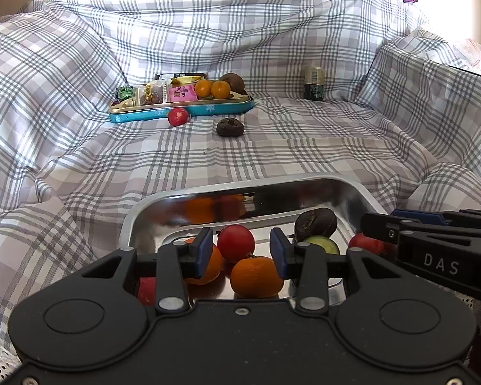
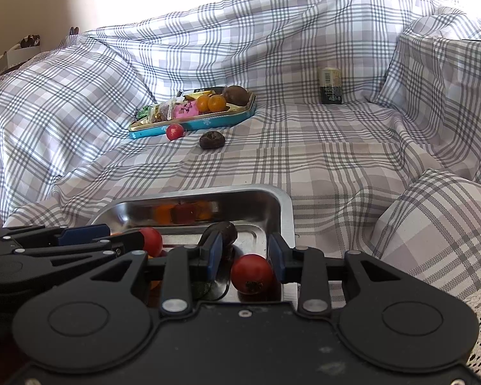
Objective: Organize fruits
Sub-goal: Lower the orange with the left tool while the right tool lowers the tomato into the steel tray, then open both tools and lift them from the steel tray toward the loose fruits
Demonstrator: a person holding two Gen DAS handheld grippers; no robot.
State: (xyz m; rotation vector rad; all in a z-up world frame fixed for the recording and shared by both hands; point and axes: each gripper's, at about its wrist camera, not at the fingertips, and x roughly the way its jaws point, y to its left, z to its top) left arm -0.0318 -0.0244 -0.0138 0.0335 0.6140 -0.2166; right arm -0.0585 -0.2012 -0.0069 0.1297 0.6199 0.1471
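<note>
A steel tray (image 1: 304,180) lies close in front of me with several fruits in it. My left gripper (image 1: 242,247) hovers over it, open. A red fruit (image 1: 235,242) and an orange (image 1: 256,276) lie on the tray floor below the gap, touching neither pad. My right gripper (image 2: 245,254) stands beside it, jaws a little apart. A red fruit (image 2: 251,272) rests on the tray (image 2: 282,199) between its pads, with a slit of metal showing at the left pad. A dark brown fruit (image 2: 222,231) lies just beyond.
On the checked cloth at the back, a blue tin (image 1: 208,109) holds snack packets, two oranges (image 1: 213,89) and a brown fruit (image 1: 233,81). A red fruit (image 1: 177,116) and a dark fruit (image 1: 230,127) lie loose before it. A can (image 1: 314,83) stands far right.
</note>
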